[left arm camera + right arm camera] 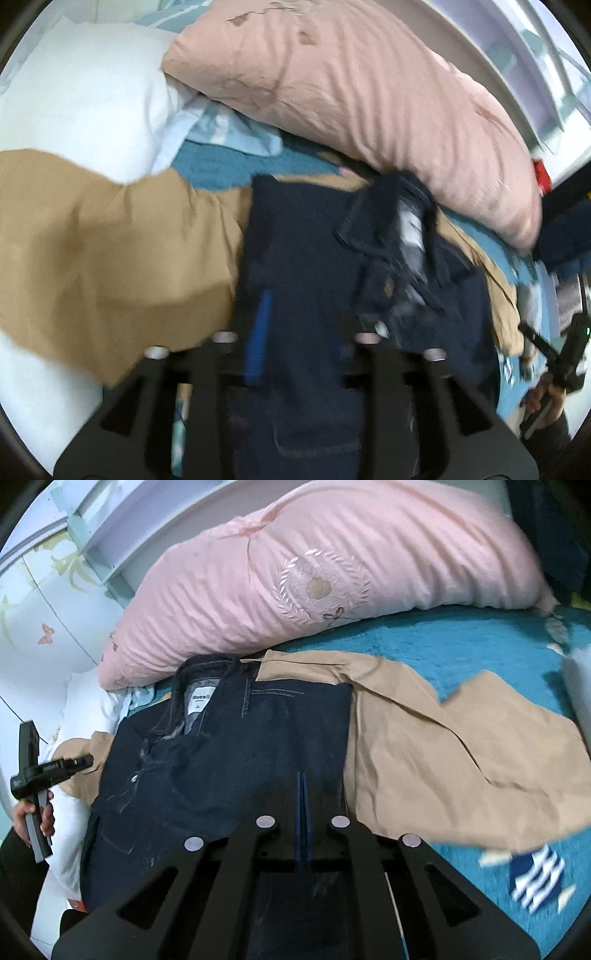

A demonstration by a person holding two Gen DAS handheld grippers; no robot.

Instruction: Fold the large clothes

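Two grippers hover low over a dark denim garment (229,760) spread on a teal bedspread (480,638); the right gripper (303,812) points at the denim's near panel, its blue pads pressed together with no cloth visibly between them, so it looks closed on nothing; the left gripper (303,325) stands partly open above the same denim, one blue pad (258,332) clear to see, the dark cloth lying under the gap though no pinch can be made out; the right view also shows the left tool held in a hand (35,812) out at the garment's edge.

Denim of this weight is likely to feel heavy and fairly stiff; it should keep a crease once pressed and will drag rather than float when lifted; its seams and the collar (207,679), where a white label (199,701) shows, are thick, grippy places to pinch, better than the flat middle where a narrow jaw may slip off; taking two matching corners or a hem with both tools would probably keep the fold square.

Beneath and beside the denim lies a tan garment (443,746), thinner and softer by its wrinkles, apt to come along if the jaws bite too deep; beyond both rests a pink pillow (314,576), touching the collar end, and a white pillow (81,96) farther off.
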